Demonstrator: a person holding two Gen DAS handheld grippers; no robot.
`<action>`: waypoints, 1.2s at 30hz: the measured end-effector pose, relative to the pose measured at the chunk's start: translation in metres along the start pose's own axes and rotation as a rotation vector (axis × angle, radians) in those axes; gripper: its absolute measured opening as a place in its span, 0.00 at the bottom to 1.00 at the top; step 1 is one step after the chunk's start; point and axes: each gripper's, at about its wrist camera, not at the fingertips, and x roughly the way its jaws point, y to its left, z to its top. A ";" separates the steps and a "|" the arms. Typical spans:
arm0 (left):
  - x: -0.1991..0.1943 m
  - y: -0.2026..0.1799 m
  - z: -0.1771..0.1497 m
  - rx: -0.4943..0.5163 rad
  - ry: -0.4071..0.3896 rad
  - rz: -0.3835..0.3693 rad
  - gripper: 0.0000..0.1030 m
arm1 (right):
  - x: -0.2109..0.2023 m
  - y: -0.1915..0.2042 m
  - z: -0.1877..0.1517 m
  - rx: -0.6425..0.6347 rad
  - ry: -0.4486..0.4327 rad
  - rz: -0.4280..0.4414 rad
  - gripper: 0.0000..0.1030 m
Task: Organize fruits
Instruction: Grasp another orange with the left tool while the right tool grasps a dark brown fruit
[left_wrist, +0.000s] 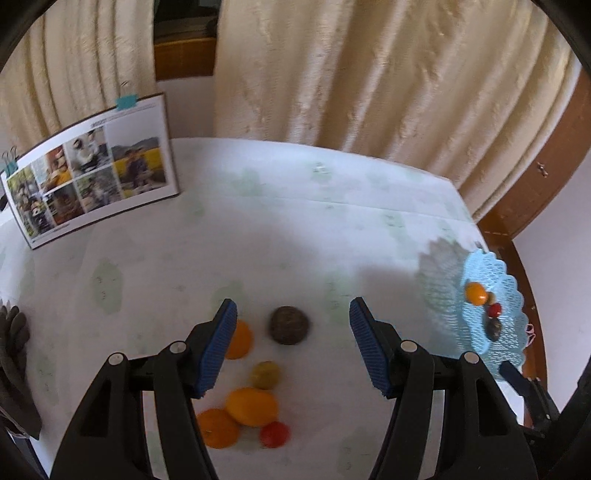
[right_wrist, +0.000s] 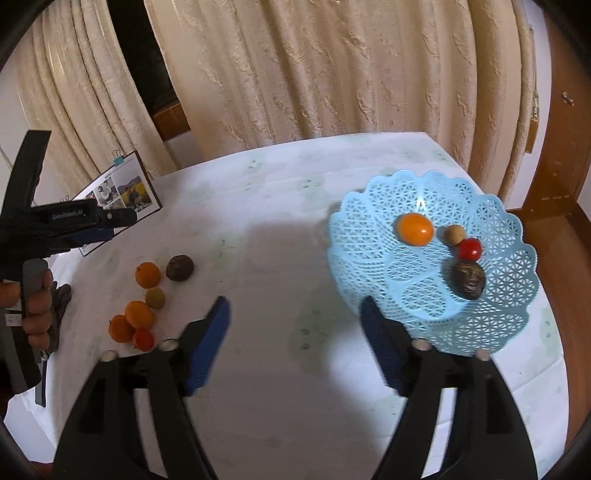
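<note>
Several loose fruits lie on the white table: a dark brown round fruit (left_wrist: 289, 325), oranges (left_wrist: 252, 406), a small yellow-green fruit (left_wrist: 265, 374) and a red tomato (left_wrist: 274, 434). My left gripper (left_wrist: 293, 314) is open and empty, hovering above them, with the dark fruit between its fingers. The same pile shows at the left of the right wrist view (right_wrist: 147, 295). A light blue lattice basket (right_wrist: 369, 236) holds an orange fruit (right_wrist: 415, 229), a tan ball, a red tomato (right_wrist: 470, 248) and a dark fruit (right_wrist: 468, 280). My right gripper (right_wrist: 295, 314) is open and empty beside the basket.
A photo calendar (left_wrist: 92, 181) stands clipped at the table's back left. Cream curtains (left_wrist: 369, 74) hang behind the table. A wooden frame (right_wrist: 554, 184) runs along the right. The basket also shows at the right edge of the left wrist view (left_wrist: 502, 280).
</note>
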 end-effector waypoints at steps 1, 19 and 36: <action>0.003 0.006 -0.001 -0.005 0.007 0.005 0.62 | 0.000 0.004 0.000 0.001 -0.006 -0.008 0.84; 0.073 0.050 -0.025 -0.009 0.132 0.024 0.69 | 0.013 0.033 -0.013 0.001 0.045 -0.041 0.88; 0.061 0.069 -0.024 0.015 0.122 0.014 0.39 | 0.045 0.073 -0.005 -0.067 0.074 0.009 0.88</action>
